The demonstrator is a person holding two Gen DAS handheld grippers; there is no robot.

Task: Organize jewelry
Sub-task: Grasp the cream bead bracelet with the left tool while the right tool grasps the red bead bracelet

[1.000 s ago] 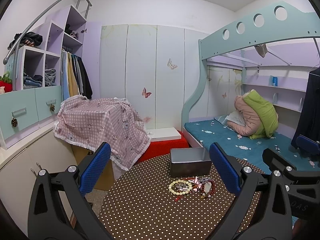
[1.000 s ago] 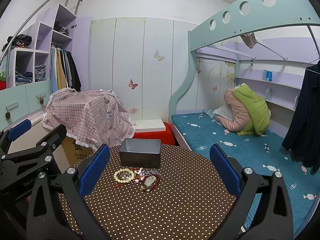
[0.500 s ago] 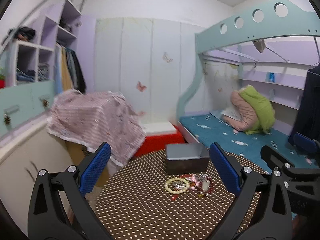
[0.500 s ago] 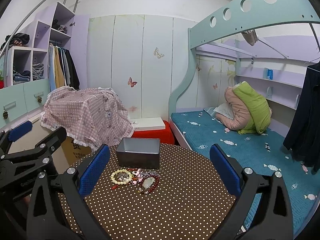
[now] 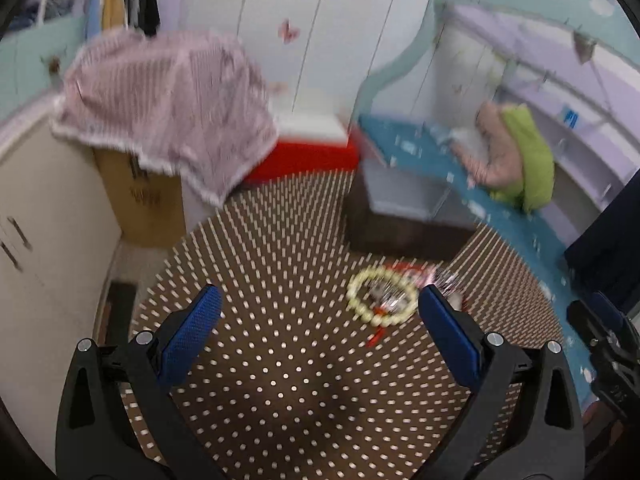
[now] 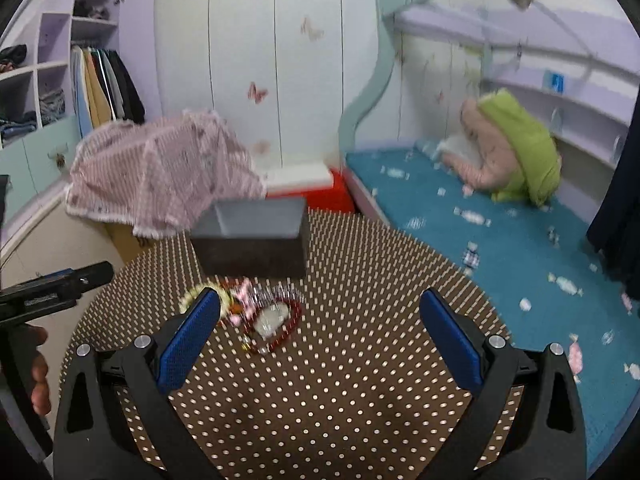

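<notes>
Jewelry (image 6: 256, 316) lies heaped on dotted table (image 6: 340, 380), just near of grey box (image 6: 252, 240). Left gripper (image 5: 320, 312) and right gripper (image 6: 320, 312) both spread wide, empty.

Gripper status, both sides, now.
Left gripper: jaws open, holding nothing, above the table near the cream bead bracelet.
Right gripper: jaws open, holding nothing.

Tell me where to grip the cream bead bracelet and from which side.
Pinch the cream bead bracelet across its left arc, coming down from above with the left gripper. It lies flat as an open ring on the table, and its right side crowds the other jewelry.
</notes>
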